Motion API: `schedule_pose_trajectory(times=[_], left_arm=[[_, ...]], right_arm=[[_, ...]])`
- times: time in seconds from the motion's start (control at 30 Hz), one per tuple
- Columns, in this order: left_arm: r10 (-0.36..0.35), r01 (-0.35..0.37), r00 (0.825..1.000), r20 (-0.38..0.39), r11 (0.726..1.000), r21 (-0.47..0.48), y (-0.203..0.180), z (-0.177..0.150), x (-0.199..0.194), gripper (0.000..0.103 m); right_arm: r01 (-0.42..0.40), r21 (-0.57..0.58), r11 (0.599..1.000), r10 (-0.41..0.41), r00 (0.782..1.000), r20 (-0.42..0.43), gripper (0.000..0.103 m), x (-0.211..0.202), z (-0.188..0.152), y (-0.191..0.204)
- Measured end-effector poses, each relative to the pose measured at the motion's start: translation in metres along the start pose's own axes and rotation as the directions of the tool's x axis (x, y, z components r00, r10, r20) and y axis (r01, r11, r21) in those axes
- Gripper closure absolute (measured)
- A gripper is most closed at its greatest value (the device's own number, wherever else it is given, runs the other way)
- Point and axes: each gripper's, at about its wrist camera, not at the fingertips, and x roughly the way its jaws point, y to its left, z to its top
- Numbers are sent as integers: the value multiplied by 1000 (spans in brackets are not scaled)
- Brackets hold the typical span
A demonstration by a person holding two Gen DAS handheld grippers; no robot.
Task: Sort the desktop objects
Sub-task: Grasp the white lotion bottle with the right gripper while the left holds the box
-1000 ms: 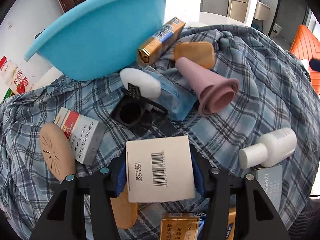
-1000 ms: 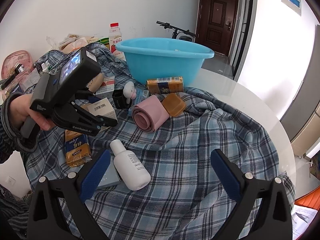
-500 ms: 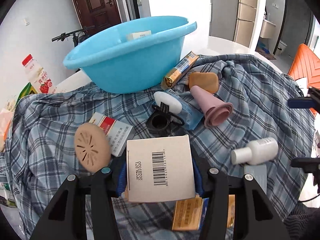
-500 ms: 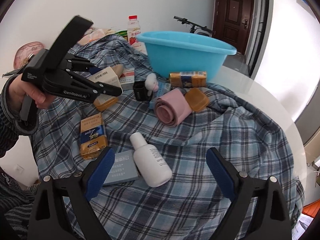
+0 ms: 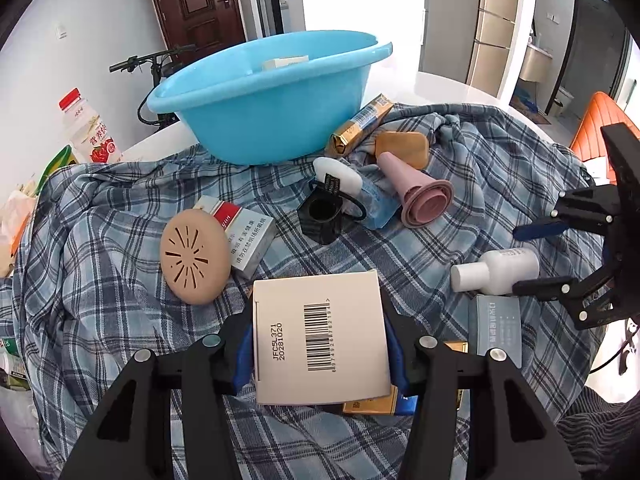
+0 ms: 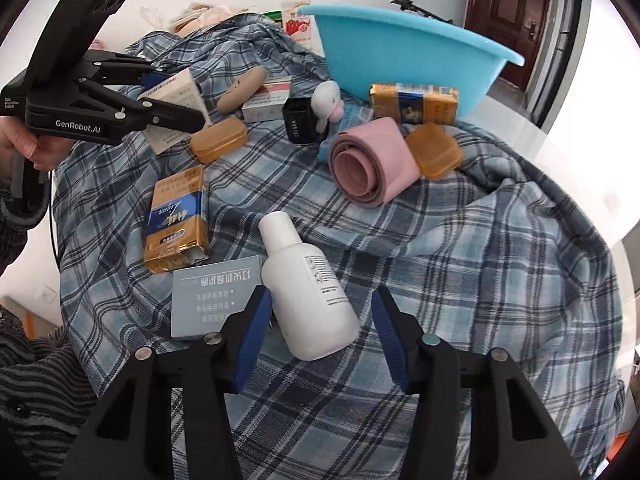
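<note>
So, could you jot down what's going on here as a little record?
left fingers: shut on a white box
right fingers: just been closing around a white bottle, gap left on one side
container: blue basin, far end of the checked cloth
also on cloth: pink roll

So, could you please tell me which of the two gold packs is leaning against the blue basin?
The gold pack behind the pink roll leans on the blue basin. The other gold pack lies flat on the plaid cloth, beside the white bottle.

Bottle (image 6: 308, 292) beside card (image 6: 212, 300) — on cloth (image 6: 480, 280)
</note>
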Motion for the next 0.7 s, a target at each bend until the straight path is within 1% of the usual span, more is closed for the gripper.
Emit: schedule_pose_trajectory(times=[0.2, 0.3, 0.33, 0.4, 0.43, 0.5, 0.6, 0.63, 0.7], left_arm=[[-12, 12, 1000, -7, 1000, 28, -7, 3, 1, 48], [-17, 18, 1000, -10, 999, 28, -9, 3, 3, 48], [-19, 19, 1000, -11, 999, 26, -9, 2, 3, 48], [-20, 21, 1000, -13, 999, 24, -9, 2, 4, 48], [-19, 20, 1000, -13, 1000, 24, -9, 2, 4, 48], [-19, 19, 1000, -10, 1000, 25, -9, 2, 4, 48], [-18, 18, 1000, -6, 1000, 19, -7, 2, 4, 48], [-16, 16, 1000, -6, 1000, 16, -7, 2, 4, 48], [-14, 15, 1000, -8, 1000, 11, -6, 2, 5, 48]], right_arm=[[-6, -38, 999, 6, 1000, -14, 55, 9, 3, 4], [79, -78, 994, -80, 997, -3, 55, 10, 7, 13], [89, -96, 991, -89, 996, 0, 55, 12, 7, 16], [98, -98, 990, -101, 995, -22, 55, 20, 7, 15], [92, -87, 992, -95, 995, -31, 55, 22, 7, 13], [48, -41, 998, -49, 998, -30, 55, 23, 8, 4], [-10, 69, 998, 11, 1000, -19, 57, 24, 8, -10], [-17, 92, 996, 18, 1000, -13, 58, 24, 7, -13], [-19, 89, 996, 20, 1000, -12, 59, 24, 7, -14]])
